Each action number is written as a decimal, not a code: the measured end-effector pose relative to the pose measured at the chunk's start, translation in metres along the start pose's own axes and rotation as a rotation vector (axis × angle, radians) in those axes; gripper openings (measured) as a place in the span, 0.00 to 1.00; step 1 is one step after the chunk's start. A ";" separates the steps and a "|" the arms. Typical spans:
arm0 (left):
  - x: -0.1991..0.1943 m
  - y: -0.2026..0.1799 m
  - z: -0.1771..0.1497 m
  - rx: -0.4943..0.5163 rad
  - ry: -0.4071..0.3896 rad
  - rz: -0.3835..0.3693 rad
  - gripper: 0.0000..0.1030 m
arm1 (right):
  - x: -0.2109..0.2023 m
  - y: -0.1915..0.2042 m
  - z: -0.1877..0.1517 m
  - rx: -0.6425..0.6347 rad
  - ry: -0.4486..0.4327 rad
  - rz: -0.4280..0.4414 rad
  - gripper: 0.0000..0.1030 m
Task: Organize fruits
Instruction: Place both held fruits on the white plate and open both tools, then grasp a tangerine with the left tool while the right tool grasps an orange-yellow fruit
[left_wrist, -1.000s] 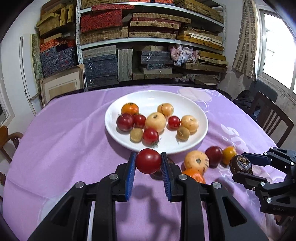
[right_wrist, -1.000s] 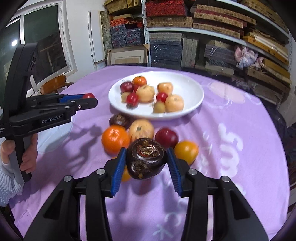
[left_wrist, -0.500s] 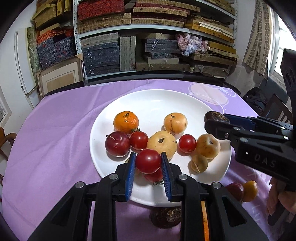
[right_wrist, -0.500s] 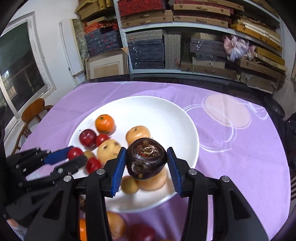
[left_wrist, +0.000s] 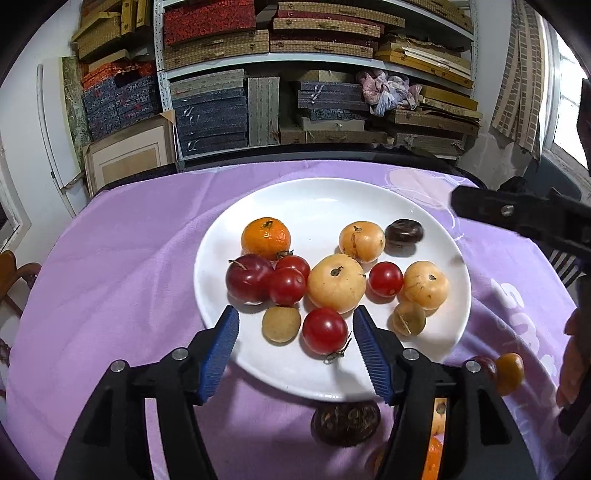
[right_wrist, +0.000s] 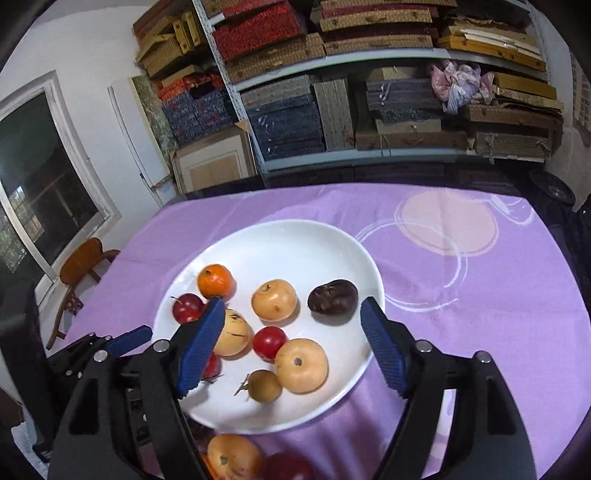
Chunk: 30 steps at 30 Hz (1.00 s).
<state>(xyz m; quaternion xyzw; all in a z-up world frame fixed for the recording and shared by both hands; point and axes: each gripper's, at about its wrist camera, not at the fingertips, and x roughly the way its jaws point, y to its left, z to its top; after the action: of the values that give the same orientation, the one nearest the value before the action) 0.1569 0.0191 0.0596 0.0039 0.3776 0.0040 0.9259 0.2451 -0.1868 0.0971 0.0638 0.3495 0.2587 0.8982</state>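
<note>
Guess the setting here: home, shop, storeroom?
Probably a lived-in storeroom or home workroom: metal shelving stacked with cloth-covered boxes, a table under a purple tablecloth, and a wooden chair by the window.

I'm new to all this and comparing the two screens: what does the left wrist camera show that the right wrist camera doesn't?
Only the left wrist view shows a dark brown fruit lying on the purple cloth before the plate, and a small orange fruit to its right. Only the right wrist view shows a wooden chair and a dark window. Both show the white plate of fruit, the mandarin and the shelves.
</note>
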 end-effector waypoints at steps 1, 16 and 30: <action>-0.011 0.004 -0.002 -0.017 -0.011 -0.001 0.70 | -0.018 0.002 0.000 -0.005 -0.029 0.008 0.73; -0.073 -0.022 -0.073 -0.041 -0.014 0.051 0.92 | -0.129 -0.027 -0.137 0.043 -0.232 -0.092 0.96; -0.052 -0.048 -0.084 0.007 0.005 0.007 0.93 | -0.123 -0.053 -0.134 0.171 -0.207 -0.063 0.96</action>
<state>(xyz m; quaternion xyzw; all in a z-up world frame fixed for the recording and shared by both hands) 0.0610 -0.0286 0.0358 0.0085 0.3801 0.0060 0.9249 0.1022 -0.3038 0.0547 0.1552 0.2777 0.1919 0.9284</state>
